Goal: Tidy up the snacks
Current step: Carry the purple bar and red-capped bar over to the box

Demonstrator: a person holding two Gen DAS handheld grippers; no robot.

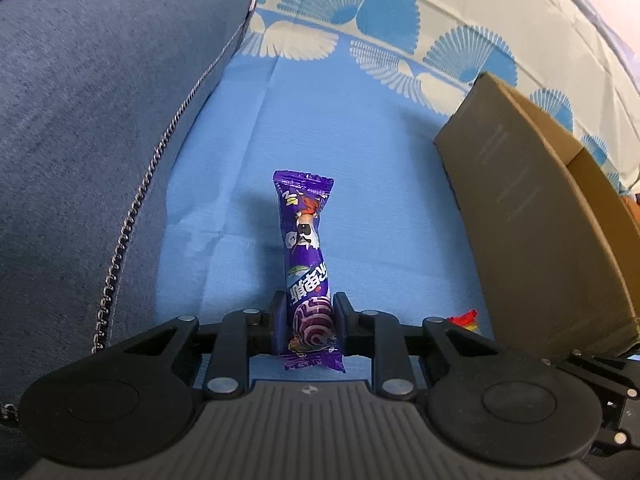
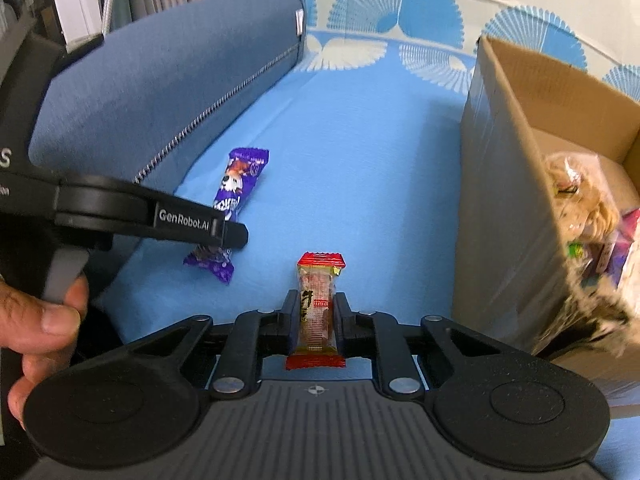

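A purple snack packet point(image 1: 304, 236) lies lengthwise on the blue cloth point(image 1: 360, 184), and my left gripper point(image 1: 310, 298) is shut on its near end, both pads against the wrapper. The right wrist view shows the same purple packet point(image 2: 240, 176) under the left gripper point(image 2: 234, 236), close to the cushion. A small red snack packet point(image 2: 320, 276) sits between the fingers of my right gripper point(image 2: 316, 300), which is shut on its middle. A corner of that red packet point(image 1: 464, 318) shows in the left wrist view beside the box.
An open cardboard box point(image 2: 504, 184) stands on the right, its wall point(image 1: 532, 216) close to both grippers, with several snacks point(image 2: 580, 200) inside. A dark blue cushion point(image 2: 160, 80) borders the left. A person's hand point(image 2: 40, 320) holds the left gripper's handle.
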